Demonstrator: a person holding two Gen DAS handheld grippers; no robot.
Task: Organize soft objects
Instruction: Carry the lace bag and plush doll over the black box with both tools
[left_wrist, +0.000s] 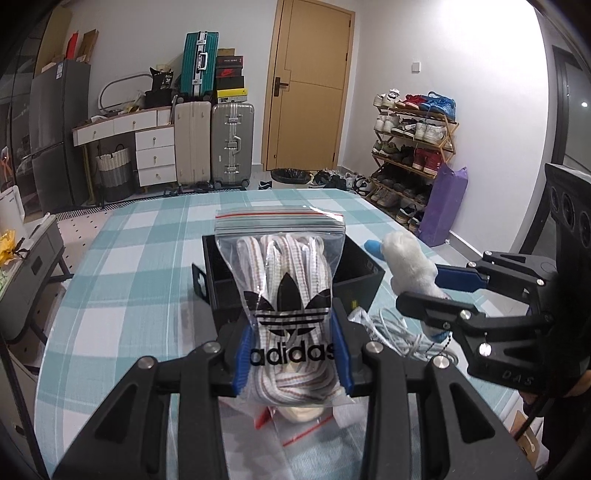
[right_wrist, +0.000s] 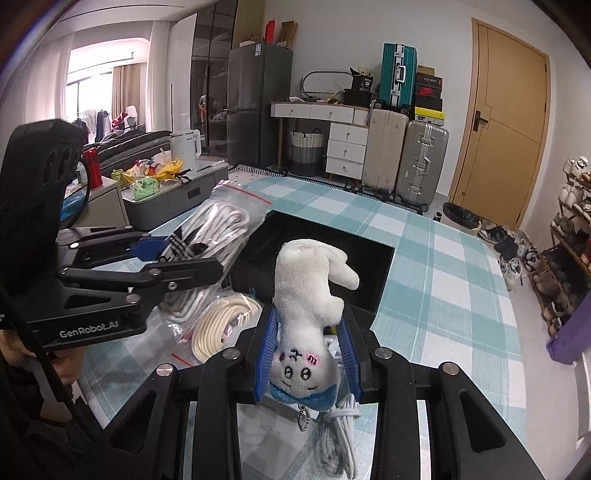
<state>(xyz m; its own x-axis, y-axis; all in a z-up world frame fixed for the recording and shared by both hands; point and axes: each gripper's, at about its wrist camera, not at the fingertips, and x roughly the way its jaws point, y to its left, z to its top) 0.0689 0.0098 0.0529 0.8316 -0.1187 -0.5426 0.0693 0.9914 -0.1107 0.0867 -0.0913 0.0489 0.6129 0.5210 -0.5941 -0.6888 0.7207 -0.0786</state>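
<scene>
Only the right wrist view shows the plush's (right_wrist: 306, 306) face; right gripper (right_wrist: 308, 354) clenches it, left gripper (left_wrist: 293, 354) clenches the shoelace bag (left_wrist: 284, 291), both near the black box (right_wrist: 373, 273).

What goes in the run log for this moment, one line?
left claw: shut on bag of laces | right claw: shut on plush toy | black box: empty

The clear zip bag of shoelaces (left_wrist: 284, 291) carried a black trefoil logo with "adidas" printed beneath it. On the body of the left gripper (right_wrist: 181, 258), seen from the right wrist, white lettering read "GenRobot.AI". The right gripper (left_wrist: 439, 291), seen from the left wrist, bore faint letters "DAS" on its dark housing. A black bag (right_wrist: 365, 85) on the dresser showed the number "38". Other box labels were too small to read.
</scene>
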